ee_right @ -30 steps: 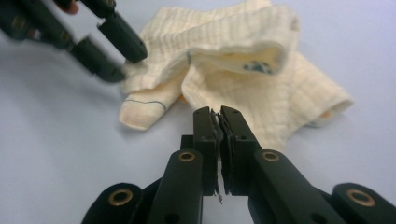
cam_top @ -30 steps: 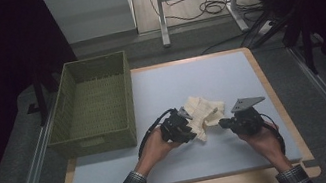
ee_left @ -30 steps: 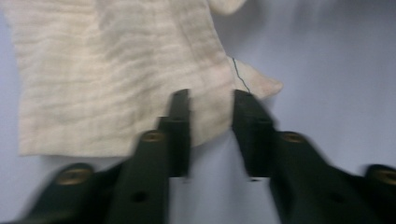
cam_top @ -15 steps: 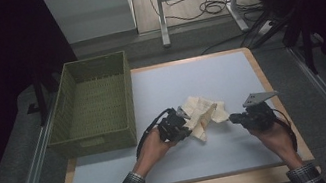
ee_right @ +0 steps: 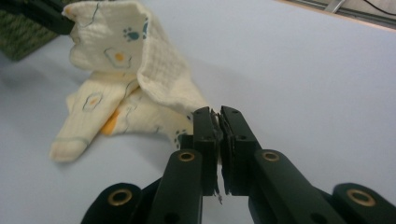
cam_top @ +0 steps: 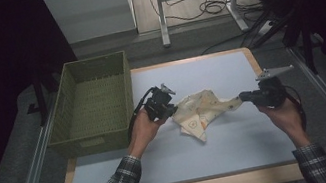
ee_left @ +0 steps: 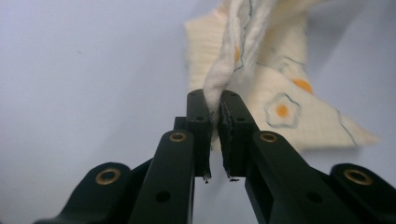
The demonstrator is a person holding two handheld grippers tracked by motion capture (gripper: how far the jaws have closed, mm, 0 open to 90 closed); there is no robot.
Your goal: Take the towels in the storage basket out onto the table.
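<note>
Stretching one patterned cloth (cam_top: 202,111) between two grippers, mid-table.
Basket (cam_top: 94,103), at nine o'clock of the cloth, stands ready as a likely receptacle; left gripper (cam_top: 170,111) pinches one corner, jaws just closed on it; right gripper (cam_top: 245,99), at three o'clock, is clamped on the opposite corner, likely to spread the fabric.

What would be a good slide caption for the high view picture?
Two hand-held grippers, left gripper and right gripper, each pinch a patterned cream cloth beside a green basket.
</note>
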